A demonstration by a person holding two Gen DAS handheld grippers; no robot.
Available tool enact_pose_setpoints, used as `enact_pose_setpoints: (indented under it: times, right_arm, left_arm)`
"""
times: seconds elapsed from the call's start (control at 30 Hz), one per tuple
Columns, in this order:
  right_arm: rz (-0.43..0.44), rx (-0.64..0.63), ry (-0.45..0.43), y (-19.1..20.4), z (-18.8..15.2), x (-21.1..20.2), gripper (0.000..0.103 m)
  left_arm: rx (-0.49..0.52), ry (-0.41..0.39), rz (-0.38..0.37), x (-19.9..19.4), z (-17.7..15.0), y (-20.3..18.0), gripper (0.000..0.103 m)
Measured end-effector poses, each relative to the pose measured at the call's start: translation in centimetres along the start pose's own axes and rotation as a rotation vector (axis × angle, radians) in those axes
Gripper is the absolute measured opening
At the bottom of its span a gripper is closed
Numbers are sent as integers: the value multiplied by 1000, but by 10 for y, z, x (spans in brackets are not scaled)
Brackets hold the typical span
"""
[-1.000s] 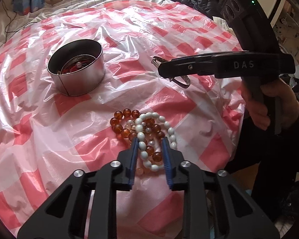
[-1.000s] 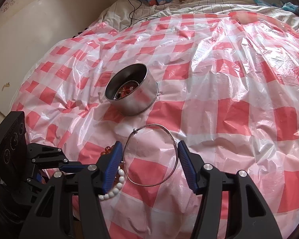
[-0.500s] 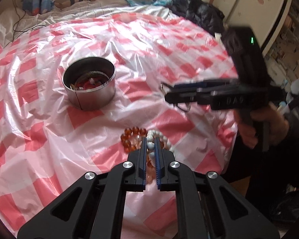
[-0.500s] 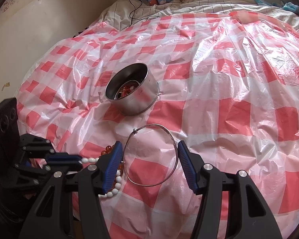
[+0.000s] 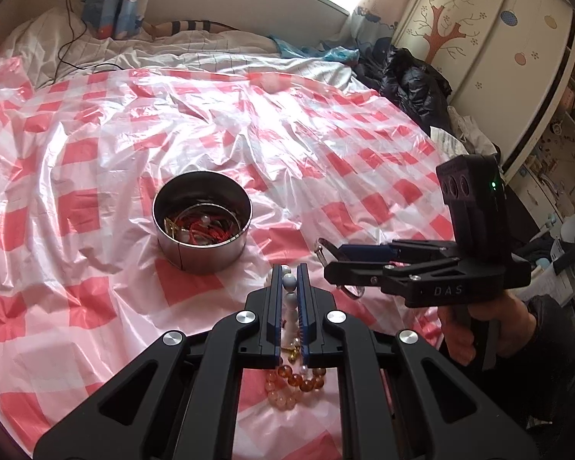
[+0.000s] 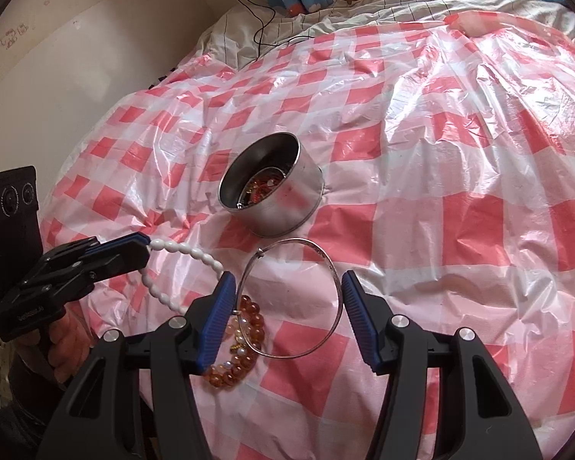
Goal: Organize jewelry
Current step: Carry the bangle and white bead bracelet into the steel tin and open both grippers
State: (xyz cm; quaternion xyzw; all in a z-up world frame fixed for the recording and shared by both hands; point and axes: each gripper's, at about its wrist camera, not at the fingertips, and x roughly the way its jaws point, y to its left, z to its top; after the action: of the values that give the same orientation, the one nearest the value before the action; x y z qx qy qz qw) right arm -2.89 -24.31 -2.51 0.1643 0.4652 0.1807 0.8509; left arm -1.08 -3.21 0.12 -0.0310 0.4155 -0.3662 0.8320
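My left gripper [image 5: 288,276] is shut on a white bead bracelet [image 5: 288,280] and holds it lifted above the cloth; it also shows in the right wrist view [image 6: 180,253] hanging from the left gripper [image 6: 143,247]. Amber bead bracelets [image 5: 295,377] lie on the cloth below. My right gripper [image 6: 287,287] holds a thin silver bangle [image 6: 337,268] between its spread fingers, above the cloth. A round metal tin [image 5: 202,218] with jewelry inside sits just beyond both grippers; it also shows in the right wrist view [image 6: 276,191].
A red-and-white checked plastic sheet [image 5: 96,153] covers the bed. Rumpled bedding and a cable [image 5: 69,38] lie at the far end. Dark clothes [image 5: 410,76] and a wardrobe [image 5: 498,57] stand at the right.
My left gripper shut on the white bead bracelet and lifted it off the amber beads, moving toward the tin. My right gripper kept holding the bangle in place.
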Motion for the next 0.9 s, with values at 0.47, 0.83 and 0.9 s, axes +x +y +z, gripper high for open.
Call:
enact_pose_setpoints:
  times: [0.47,0.83,0.9]
  right_arm:
    - [61,127,-80,-17,22,-8,56]
    - [98,203,-116,-25,32,-6,56]
    - [107,206,-127,-25,34,-5,56]
  left_arm:
    - [-20,-80,105,5,26,1,7]
    - [-80,-122,108,16,48,10,7]
    - [-93,-130,102,20,52,13,7]
